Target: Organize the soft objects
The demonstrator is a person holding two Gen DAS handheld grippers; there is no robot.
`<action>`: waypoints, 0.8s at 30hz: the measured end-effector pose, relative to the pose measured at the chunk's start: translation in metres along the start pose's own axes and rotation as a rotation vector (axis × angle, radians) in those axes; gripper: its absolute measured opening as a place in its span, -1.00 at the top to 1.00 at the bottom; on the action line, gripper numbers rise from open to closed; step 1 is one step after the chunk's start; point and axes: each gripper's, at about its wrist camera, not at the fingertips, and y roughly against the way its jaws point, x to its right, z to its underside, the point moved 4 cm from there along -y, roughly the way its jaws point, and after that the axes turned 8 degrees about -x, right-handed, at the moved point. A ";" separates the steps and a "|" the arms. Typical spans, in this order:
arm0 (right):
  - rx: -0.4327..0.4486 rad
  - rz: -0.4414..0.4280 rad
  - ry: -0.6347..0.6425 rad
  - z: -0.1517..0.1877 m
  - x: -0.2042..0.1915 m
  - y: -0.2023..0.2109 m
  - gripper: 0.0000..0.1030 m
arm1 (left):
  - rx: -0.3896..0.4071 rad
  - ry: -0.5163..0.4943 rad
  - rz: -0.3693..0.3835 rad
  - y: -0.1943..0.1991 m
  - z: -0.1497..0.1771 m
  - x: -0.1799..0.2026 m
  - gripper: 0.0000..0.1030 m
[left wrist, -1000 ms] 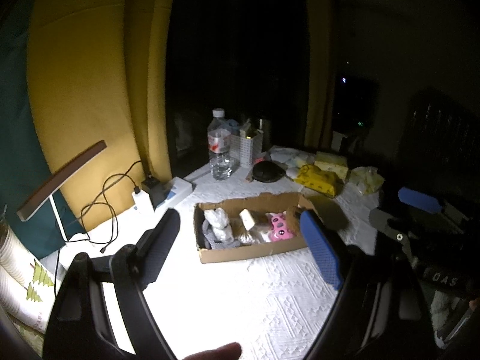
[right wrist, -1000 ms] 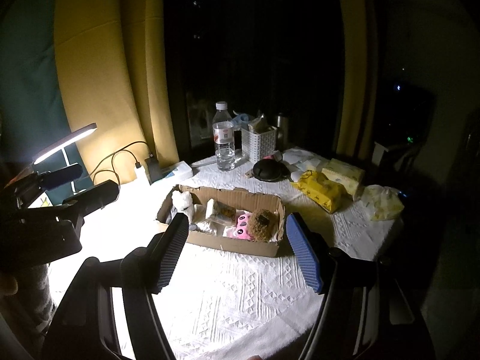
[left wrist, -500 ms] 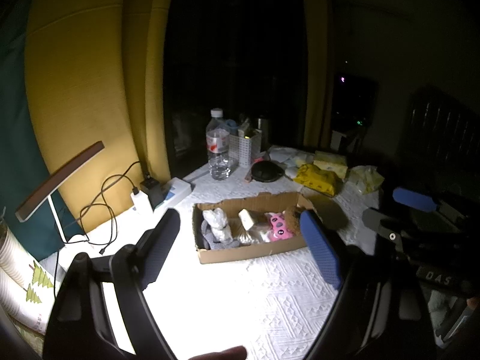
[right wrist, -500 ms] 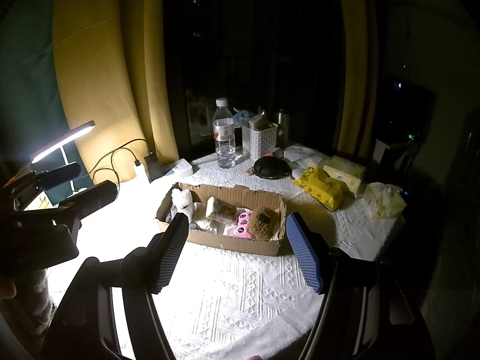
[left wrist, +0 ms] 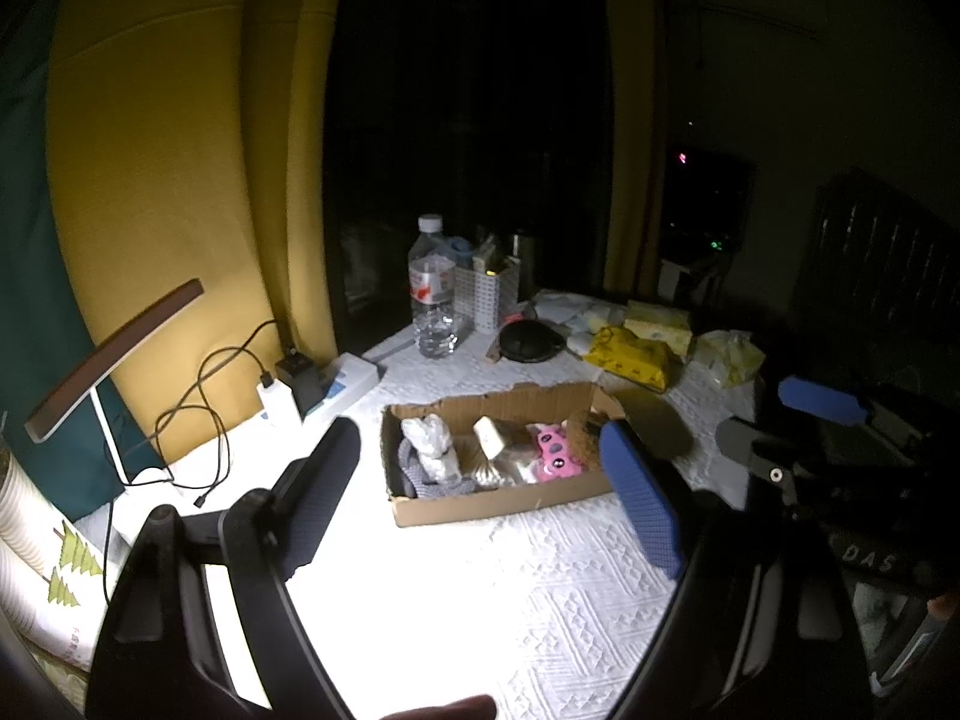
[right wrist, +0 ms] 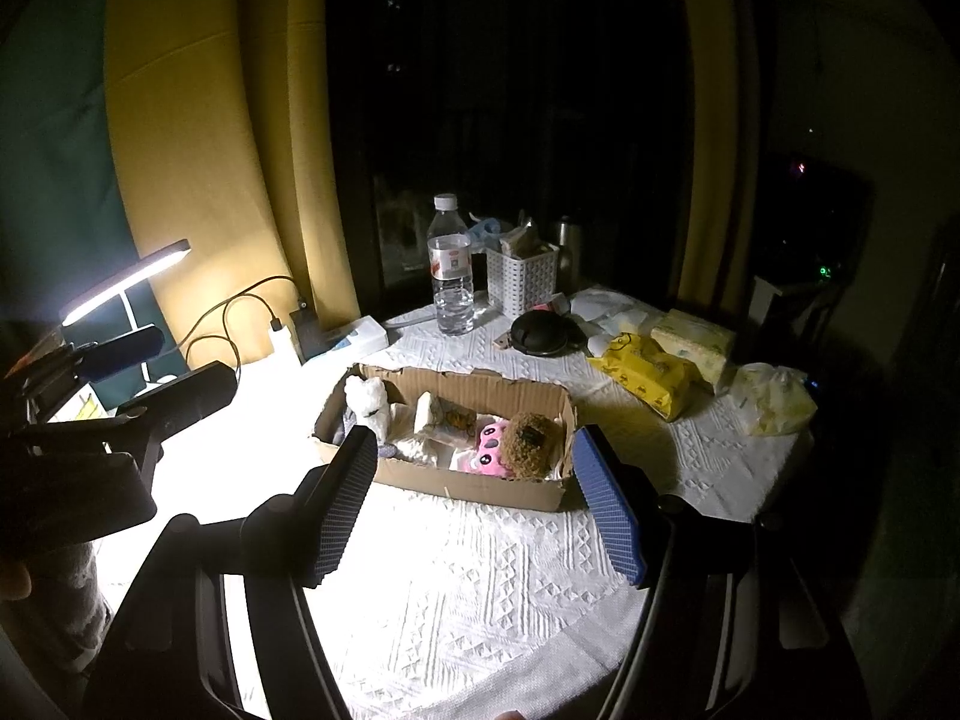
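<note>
A shallow cardboard box (left wrist: 504,501) (right wrist: 474,489) lies on the white tablecloth and holds several soft toys: a white plush dog (left wrist: 433,445) (right wrist: 369,399), a pink plush (left wrist: 555,461) (right wrist: 489,450) and a brown fuzzy toy (right wrist: 531,441). My left gripper (left wrist: 480,474) is open and empty, held above the table short of the box. My right gripper (right wrist: 474,483) is open and empty, also short of the box. The right gripper also shows at the right edge of the left wrist view (left wrist: 780,432).
Behind the box stand a water bottle (right wrist: 451,276), a white basket (right wrist: 522,279), a black round case (right wrist: 543,333) and yellow tissue packs (right wrist: 645,375). A lit desk lamp (right wrist: 126,282) and chargers with cables (left wrist: 288,390) are at the left.
Both grippers have drawn back and up a little from the box. Nothing on the table has moved.
</note>
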 end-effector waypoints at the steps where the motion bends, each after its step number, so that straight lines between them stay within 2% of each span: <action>1: 0.000 0.000 0.000 0.000 0.000 0.000 -0.38 | 0.001 0.000 -0.001 0.000 0.000 0.000 -0.63; 24: -0.002 -0.001 0.000 -0.001 0.000 -0.001 -0.38 | -0.001 0.003 0.000 -0.002 0.002 0.002 -0.63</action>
